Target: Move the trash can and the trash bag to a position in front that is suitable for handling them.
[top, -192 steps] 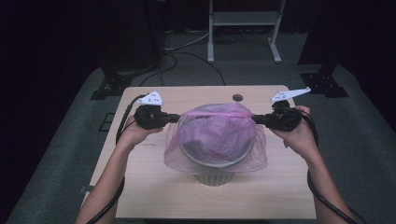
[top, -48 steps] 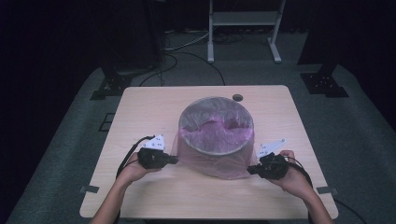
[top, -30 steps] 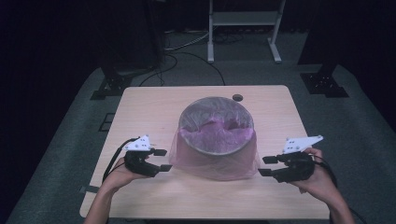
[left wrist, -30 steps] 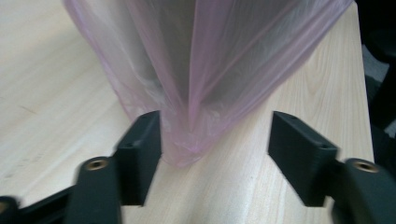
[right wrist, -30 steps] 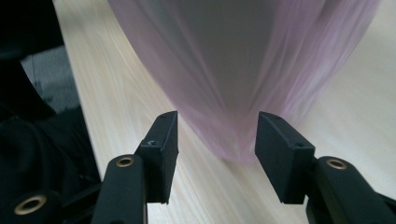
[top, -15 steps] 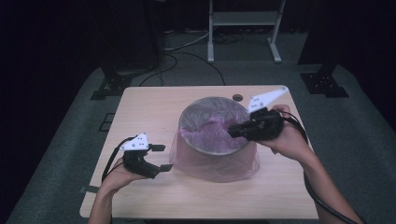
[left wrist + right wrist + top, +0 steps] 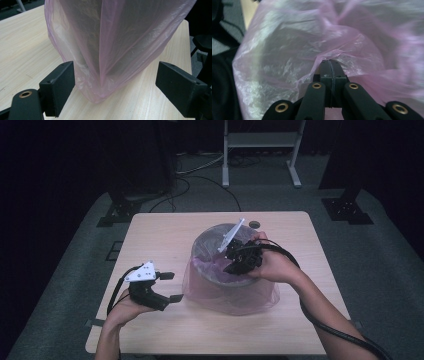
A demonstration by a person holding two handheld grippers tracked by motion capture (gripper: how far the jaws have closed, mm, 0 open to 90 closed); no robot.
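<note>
The left hand-held gripper (image 7: 167, 286) rests near the left edge of the bench (image 7: 165, 227), level and pointing right, its jaws just opened further and standing wide with nothing gripped; in the left gripper view (image 7: 115, 95) the draped skirt of the pink bag (image 7: 112, 42) hangs between them without touching either pad, and the bin under the film is only a dim grey shape. The grey bin (image 7: 212, 240) stands at the middle of the bench, lined with the thin, translucent pink bag (image 7: 230, 295), whose loose edge is folded down outside and pools on the wood near the front. The right hand-held gripper (image 7: 231, 268) hangs over the bin's mouth, tipped down into it, its jaws just closed; in the right gripper view (image 7: 330, 67) they meet with a crease of bag film bunched at the tips, though blur makes it hard to tell whether film is actually pinched. The bench is pale wood on grey carpet, with a small dark disc (image 7: 254, 224) by its far edge and a white stand (image 7: 261, 140) in the dark room beyond.
</note>
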